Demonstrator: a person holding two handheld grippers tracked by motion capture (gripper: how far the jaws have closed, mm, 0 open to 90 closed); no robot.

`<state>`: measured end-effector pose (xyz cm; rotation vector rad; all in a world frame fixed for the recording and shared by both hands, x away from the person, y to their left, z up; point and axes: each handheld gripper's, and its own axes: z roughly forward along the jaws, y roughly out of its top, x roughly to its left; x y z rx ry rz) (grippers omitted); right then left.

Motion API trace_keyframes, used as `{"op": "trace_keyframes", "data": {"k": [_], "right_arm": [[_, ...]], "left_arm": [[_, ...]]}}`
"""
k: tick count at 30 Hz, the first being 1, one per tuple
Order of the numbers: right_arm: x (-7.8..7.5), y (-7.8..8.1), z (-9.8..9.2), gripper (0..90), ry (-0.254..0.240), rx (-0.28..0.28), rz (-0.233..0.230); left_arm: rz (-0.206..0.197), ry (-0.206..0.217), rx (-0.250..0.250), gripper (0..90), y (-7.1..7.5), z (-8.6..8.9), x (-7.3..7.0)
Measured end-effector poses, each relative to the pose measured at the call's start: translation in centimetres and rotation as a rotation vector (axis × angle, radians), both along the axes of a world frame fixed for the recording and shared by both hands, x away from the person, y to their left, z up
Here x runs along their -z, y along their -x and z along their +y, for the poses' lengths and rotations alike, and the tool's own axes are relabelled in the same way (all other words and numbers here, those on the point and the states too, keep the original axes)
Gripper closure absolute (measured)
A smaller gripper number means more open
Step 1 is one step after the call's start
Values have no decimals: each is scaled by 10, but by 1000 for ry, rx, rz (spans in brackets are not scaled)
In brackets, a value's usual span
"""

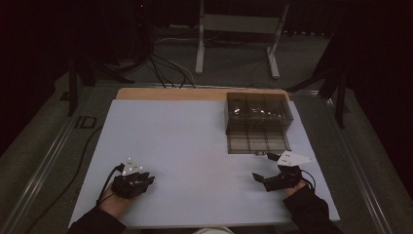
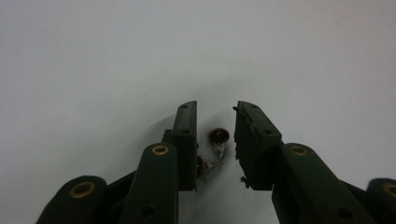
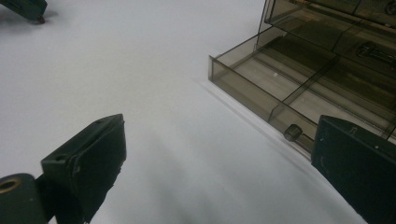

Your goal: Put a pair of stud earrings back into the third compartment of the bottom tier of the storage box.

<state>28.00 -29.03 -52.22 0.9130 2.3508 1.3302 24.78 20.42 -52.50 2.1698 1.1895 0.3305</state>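
Note:
Two small dark red bulbs with wire leads lie on the white board, one point(image 2: 218, 136) between the jaws of my left gripper point(image 2: 215, 109) and the other point(image 2: 201, 166) partly hidden behind the left jaw. The jaws stand a little apart and do not press on either bulb. From above, the left gripper point(image 1: 146, 180) rests low at the front left. My right gripper point(image 1: 259, 178) is at the front right with its jaws wide apart and nothing between them point(image 3: 219, 135). Just beyond it is a smoked plastic drawer box point(image 1: 258, 113) with its lower drawer point(image 3: 261, 79) pulled out.
The drawer has several divided compartments and a small round knob point(image 3: 293, 132) on its front. The white board point(image 1: 195, 146) covers a wooden table. Cables and a metal stand point(image 1: 238, 29) lie on the floor behind it. The other gripper point(image 3: 23, 8) shows at the far corner.

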Motion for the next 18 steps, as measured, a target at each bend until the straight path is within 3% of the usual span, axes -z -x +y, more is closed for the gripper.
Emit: {"op": "trace_keyframes", "data": {"k": [11, 18], "right_arm": [[0, 0, 0, 34, 1, 1, 0], [0, 0, 0, 34, 4, 0, 1]], "left_arm": [[12, -5, -5, 797, -3, 0, 3], [15, 0, 20, 817, -4, -4, 3]]}}
